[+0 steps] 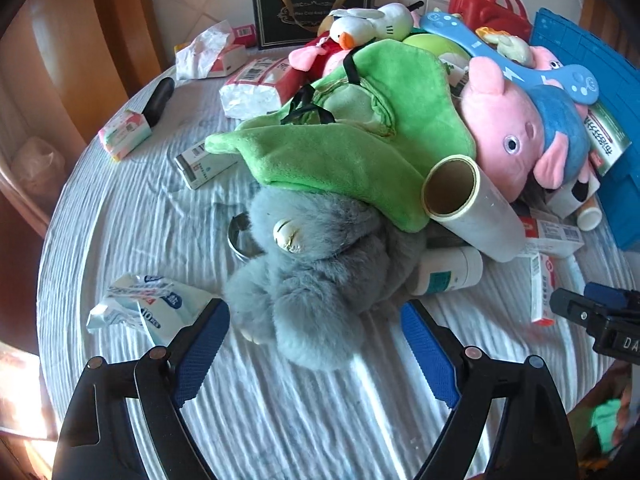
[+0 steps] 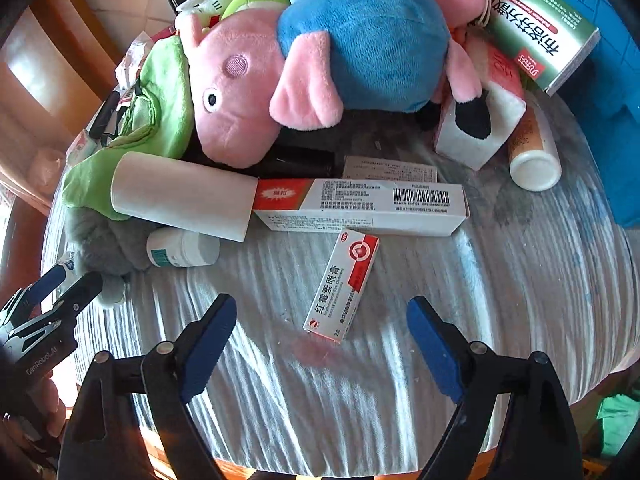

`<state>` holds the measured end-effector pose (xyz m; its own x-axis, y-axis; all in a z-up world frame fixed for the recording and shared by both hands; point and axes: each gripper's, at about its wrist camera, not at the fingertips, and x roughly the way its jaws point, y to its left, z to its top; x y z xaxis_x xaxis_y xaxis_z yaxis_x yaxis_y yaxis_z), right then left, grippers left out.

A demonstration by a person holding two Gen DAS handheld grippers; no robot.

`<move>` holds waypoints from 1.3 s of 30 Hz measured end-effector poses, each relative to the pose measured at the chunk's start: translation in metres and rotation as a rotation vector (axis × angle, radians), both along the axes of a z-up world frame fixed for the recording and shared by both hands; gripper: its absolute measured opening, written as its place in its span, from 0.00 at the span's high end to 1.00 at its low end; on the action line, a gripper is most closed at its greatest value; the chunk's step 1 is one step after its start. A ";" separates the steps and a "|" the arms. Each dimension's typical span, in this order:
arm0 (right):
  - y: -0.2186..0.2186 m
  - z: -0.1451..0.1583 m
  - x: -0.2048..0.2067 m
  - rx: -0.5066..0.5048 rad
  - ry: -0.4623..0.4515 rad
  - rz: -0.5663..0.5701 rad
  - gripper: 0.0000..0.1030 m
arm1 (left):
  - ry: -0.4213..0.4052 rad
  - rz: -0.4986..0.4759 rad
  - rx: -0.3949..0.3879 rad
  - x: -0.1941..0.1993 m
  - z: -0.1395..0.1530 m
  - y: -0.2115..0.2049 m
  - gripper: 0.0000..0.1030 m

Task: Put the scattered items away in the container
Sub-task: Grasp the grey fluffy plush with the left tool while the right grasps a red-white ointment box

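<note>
My left gripper (image 1: 316,330) is open, its blue pads either side of the near end of a grey furry plush (image 1: 308,276). A green plush (image 1: 340,140) lies over the grey one, with a white roll (image 1: 472,208) and a pink pig plush (image 1: 516,136) beside it. My right gripper (image 2: 322,334) is open above a small red-and-white ointment box (image 2: 342,284). Beyond it lie a long medicine box (image 2: 360,208), the white roll (image 2: 184,196) and the pig plush (image 2: 312,60). The blue container (image 1: 600,92) stands at the right.
On the round cloth-covered table (image 1: 132,216) lie tissue packs (image 1: 128,134), a wet-wipe pack (image 1: 148,308), a white bottle (image 1: 448,272), another bottle (image 2: 534,152), a green medicine box (image 2: 540,28) and a black box (image 1: 312,12) at the back. Wooden furniture stands at the left.
</note>
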<state>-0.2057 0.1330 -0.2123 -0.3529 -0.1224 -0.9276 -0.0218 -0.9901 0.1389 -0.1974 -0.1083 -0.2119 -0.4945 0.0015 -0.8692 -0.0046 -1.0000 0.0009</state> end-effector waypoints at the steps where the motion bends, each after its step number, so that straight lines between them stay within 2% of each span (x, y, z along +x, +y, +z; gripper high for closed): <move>1: 0.000 -0.003 0.001 0.005 -0.008 -0.015 0.15 | -0.006 -0.009 0.005 -0.003 -0.003 0.001 0.14; 9: 0.001 -0.025 0.002 0.025 -0.032 -0.105 0.15 | -0.021 -0.054 0.030 -0.026 -0.020 0.011 0.14; 14: 0.008 -0.032 0.000 0.009 -0.027 -0.143 0.15 | -0.015 -0.070 0.018 -0.038 -0.026 0.020 0.16; 16: 0.009 -0.033 0.000 0.015 -0.024 -0.147 0.15 | -0.021 -0.064 0.020 -0.043 -0.030 0.021 0.30; 17: 0.009 -0.035 -0.001 0.014 -0.026 -0.146 0.14 | -0.008 -0.059 -0.003 -0.043 -0.029 0.021 0.34; 19: 0.008 -0.036 -0.001 0.030 -0.019 -0.139 0.15 | -0.010 -0.075 -0.007 -0.044 -0.029 0.021 0.61; 21: 0.004 -0.037 -0.001 0.069 -0.016 -0.120 0.18 | -0.009 -0.072 0.023 -0.041 -0.029 0.018 0.63; 22: 0.000 -0.037 0.000 0.109 -0.013 -0.106 0.28 | -0.002 -0.071 0.027 -0.038 -0.029 0.018 0.64; 23: -0.002 -0.037 0.001 0.150 -0.004 -0.095 0.33 | 0.003 -0.069 0.022 -0.033 -0.028 0.018 0.64; 25: -0.001 -0.035 0.005 0.155 0.012 -0.089 0.43 | 0.013 -0.067 0.030 -0.022 -0.024 0.018 0.66; 28: 0.004 -0.034 0.006 0.151 0.009 -0.088 0.49 | 0.014 -0.061 0.048 -0.005 -0.020 0.018 0.66; 35: 0.005 -0.032 0.012 0.111 0.021 -0.076 0.49 | -0.018 -0.072 0.010 0.004 -0.032 0.024 0.64; 39: 0.005 -0.033 0.011 0.109 0.020 -0.072 0.44 | -0.059 -0.068 0.015 -0.004 -0.040 0.022 0.59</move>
